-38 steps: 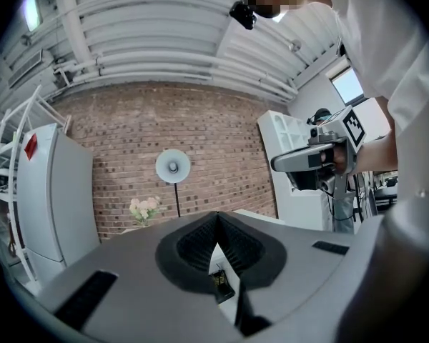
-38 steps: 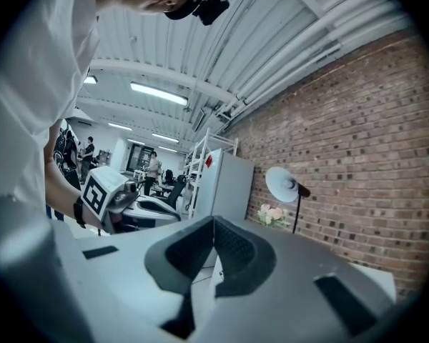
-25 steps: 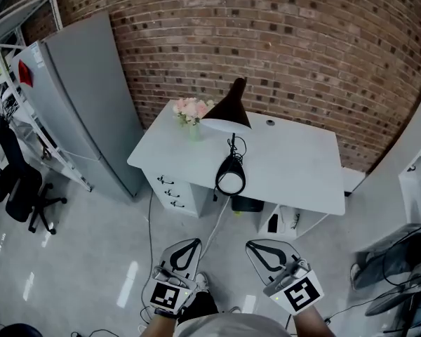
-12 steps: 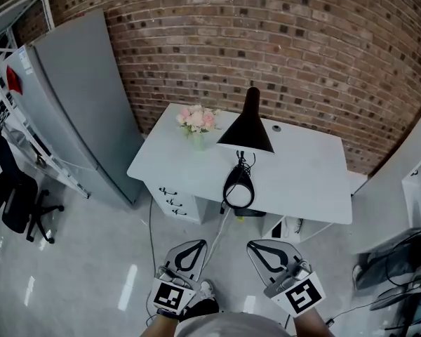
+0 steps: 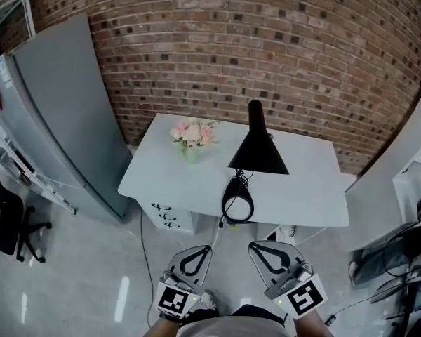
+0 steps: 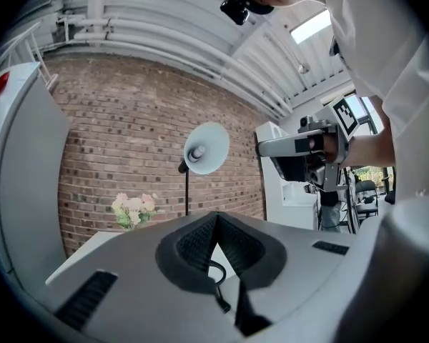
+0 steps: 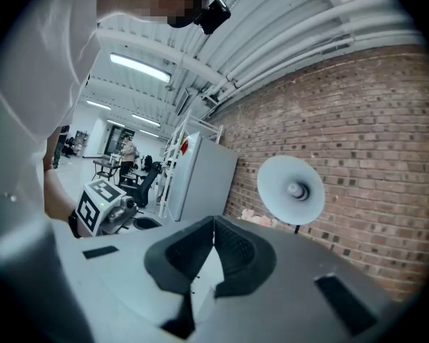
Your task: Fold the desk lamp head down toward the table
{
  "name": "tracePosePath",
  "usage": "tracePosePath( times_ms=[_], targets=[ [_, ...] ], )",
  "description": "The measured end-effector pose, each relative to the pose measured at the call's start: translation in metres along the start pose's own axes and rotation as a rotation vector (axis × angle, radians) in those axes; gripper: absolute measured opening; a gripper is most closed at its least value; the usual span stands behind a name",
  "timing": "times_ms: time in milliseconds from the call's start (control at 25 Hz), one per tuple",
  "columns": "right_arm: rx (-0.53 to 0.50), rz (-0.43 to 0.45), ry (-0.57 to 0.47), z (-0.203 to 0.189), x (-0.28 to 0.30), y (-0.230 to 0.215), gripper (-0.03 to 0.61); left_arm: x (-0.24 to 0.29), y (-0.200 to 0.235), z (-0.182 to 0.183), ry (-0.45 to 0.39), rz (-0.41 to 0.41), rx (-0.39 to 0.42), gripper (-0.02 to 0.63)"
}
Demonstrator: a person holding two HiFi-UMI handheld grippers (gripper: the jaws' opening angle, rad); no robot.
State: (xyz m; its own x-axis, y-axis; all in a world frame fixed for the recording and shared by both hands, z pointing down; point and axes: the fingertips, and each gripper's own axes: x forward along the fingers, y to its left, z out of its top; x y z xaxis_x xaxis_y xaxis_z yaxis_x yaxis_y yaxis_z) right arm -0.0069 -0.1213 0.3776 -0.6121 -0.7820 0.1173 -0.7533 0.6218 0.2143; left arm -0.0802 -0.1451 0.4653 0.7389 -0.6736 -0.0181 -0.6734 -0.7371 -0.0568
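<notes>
The desk lamp stands on the white desk [image 5: 302, 192], its black cone head [image 5: 258, 154] raised on the stem above a ring-shaped base [image 5: 238, 206]. The pale inside of the lamp head [image 6: 206, 147] faces the left gripper view, and the lamp head [image 7: 291, 188] shows the same way in the right gripper view. My left gripper [image 5: 201, 250] and right gripper [image 5: 255, 245] hang side by side short of the desk's front edge, level, pointing at the lamp. Both are shut with nothing between the jaws, and neither touches the lamp.
A vase of pink flowers [image 5: 191, 135] stands at the desk's back left. A tall grey cabinet [image 5: 56, 111] is left of the desk, the brick wall [image 5: 302, 55] behind it. Drawers [image 5: 166, 217] sit under the desk, the lamp cable [image 5: 214, 239] drops to the floor, and an office chair [image 5: 7, 225] stands far left.
The desk and lamp have drawn nearer in the head view as both grippers moved forward toward the desk. The jaws stayed shut and the lamp has not moved.
</notes>
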Motion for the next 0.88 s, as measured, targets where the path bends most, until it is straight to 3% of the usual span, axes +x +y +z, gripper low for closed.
tracePosePath(
  times_ms=[360,880],
  targets=[
    [0.008,-0.059,0.031,0.012,0.015,-0.025,0.018,0.016,0.014,-0.009,0.009,-0.035,-0.043,0.008],
    [-0.113,-0.100,-0.009,0.046,0.012,-0.074,0.020,0.057,0.014,0.006,-0.002,-0.037,-0.013,0.008]
  ],
)
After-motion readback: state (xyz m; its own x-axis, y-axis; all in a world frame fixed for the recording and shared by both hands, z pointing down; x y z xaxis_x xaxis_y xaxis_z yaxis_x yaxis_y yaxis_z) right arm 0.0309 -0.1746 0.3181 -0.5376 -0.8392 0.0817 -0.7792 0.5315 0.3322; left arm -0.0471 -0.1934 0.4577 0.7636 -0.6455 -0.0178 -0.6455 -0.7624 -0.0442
